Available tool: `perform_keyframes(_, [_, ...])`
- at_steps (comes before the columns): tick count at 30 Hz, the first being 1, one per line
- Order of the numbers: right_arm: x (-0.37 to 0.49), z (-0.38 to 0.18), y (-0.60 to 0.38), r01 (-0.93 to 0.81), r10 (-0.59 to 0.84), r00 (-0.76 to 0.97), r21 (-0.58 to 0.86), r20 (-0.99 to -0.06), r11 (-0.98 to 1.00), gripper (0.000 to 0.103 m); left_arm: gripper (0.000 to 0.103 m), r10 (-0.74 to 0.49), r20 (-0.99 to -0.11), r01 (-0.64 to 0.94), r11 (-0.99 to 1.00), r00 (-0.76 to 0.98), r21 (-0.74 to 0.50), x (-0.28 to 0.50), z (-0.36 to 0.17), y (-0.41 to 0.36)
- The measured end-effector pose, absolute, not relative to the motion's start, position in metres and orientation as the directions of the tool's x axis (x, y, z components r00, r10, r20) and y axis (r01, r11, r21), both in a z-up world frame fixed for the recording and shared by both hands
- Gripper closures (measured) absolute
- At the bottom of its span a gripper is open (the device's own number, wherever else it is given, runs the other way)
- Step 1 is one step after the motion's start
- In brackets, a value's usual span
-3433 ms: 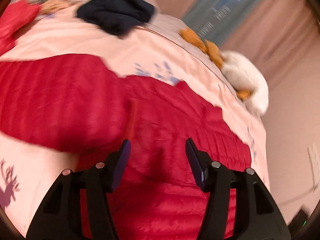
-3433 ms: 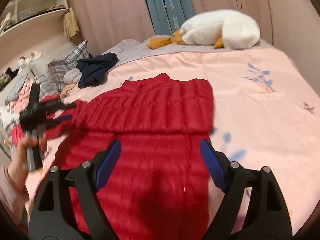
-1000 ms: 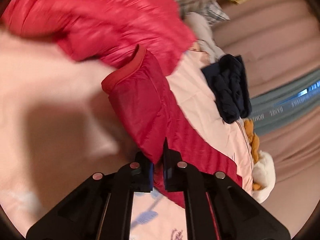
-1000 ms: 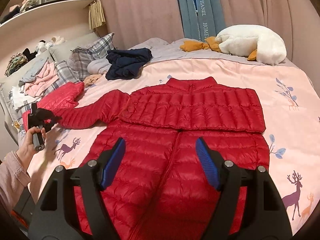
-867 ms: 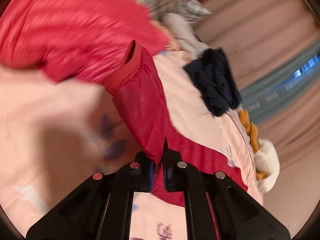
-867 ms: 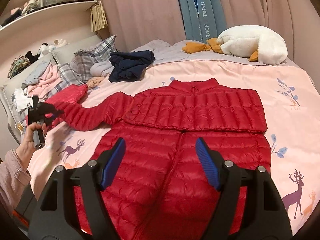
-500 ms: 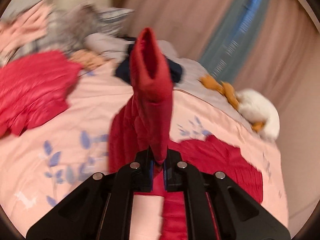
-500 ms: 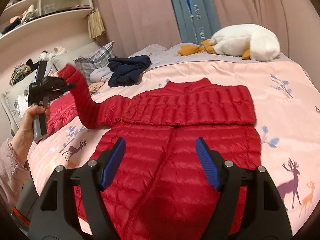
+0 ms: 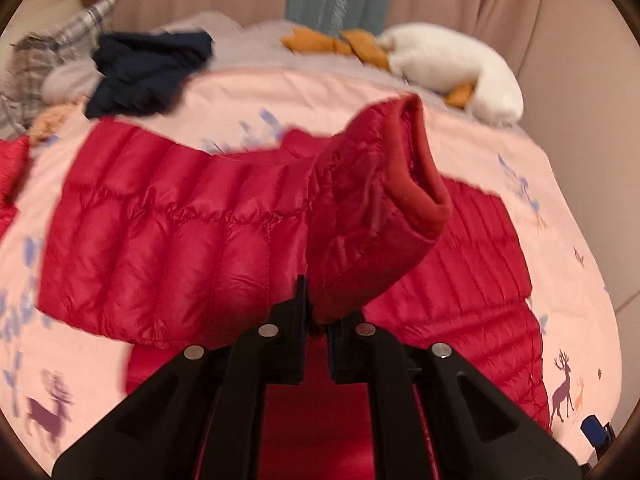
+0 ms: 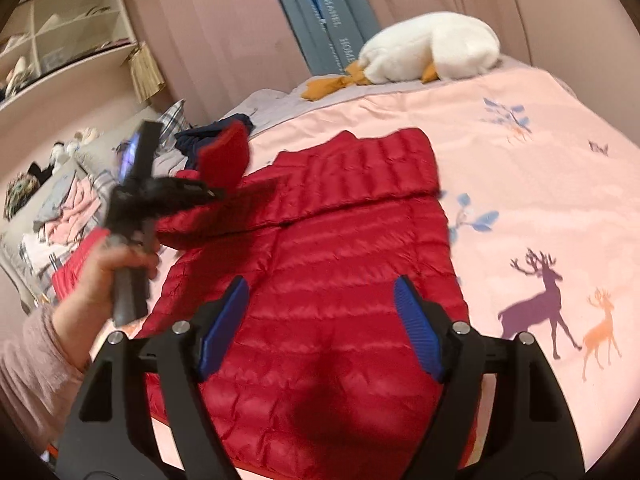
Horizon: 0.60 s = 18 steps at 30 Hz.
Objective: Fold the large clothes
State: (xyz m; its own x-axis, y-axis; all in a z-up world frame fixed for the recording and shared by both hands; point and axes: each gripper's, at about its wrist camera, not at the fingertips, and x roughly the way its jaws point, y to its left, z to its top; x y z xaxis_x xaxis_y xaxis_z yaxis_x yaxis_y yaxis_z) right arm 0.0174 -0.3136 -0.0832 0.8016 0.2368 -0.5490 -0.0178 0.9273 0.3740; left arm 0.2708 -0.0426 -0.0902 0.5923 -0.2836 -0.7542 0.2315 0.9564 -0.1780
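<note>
A red puffer jacket [image 10: 344, 248] lies flat on the pink bedspread [image 10: 540, 184]; its right sleeve is folded across the chest. My left gripper [image 9: 316, 320] is shut on the left sleeve [image 9: 368, 216] near the cuff and holds it up over the jacket body [image 9: 160, 232]. In the right wrist view the left gripper [image 10: 216, 192] carries the cuff [image 10: 222, 154] above the jacket's left shoulder. My right gripper [image 10: 320, 320] is open and empty, hovering over the jacket's lower part.
A white plush goose [image 10: 428, 52] lies at the bed's head. A dark navy garment [image 9: 148, 68] and plaid pillows [image 9: 32, 60] sit at the back left. More clothes [image 10: 60, 208] are piled at the left edge. Shelves [image 10: 60, 32] stand behind.
My left gripper has swung the held sleeve from the left side of the bed up and across toward the jacket's chest. The right gripper stays open over the hem, shifted slightly.
</note>
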Motion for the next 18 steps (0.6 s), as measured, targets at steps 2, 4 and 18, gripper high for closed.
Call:
perform_keyframes(2, [0.019,-0.087,-0.320,-0.006,0.248,0.794,0.401,-0.555,0.916,0.023,0.083,-0.304,-0.771,0.247,0.949,0.559,-0.194,0.272,-0.101,-0.054])
perform_keyframes(4, [0.023,-0.089,-0.323,-0.002,0.261,0.787,0.420,-0.559,0.907,0.020,0.064,-0.312,-0.783,0.270,0.944,0.539,-0.191,0.272,-0.106,-0.064])
perform_keyframes(18, [0.149,-0.094,-0.301,-0.065,0.459,0.690,0.584,-0.560,0.809,0.018,0.025,-0.580,-0.579,0.162,0.773,0.574,-0.613,0.208,-0.100,0.096])
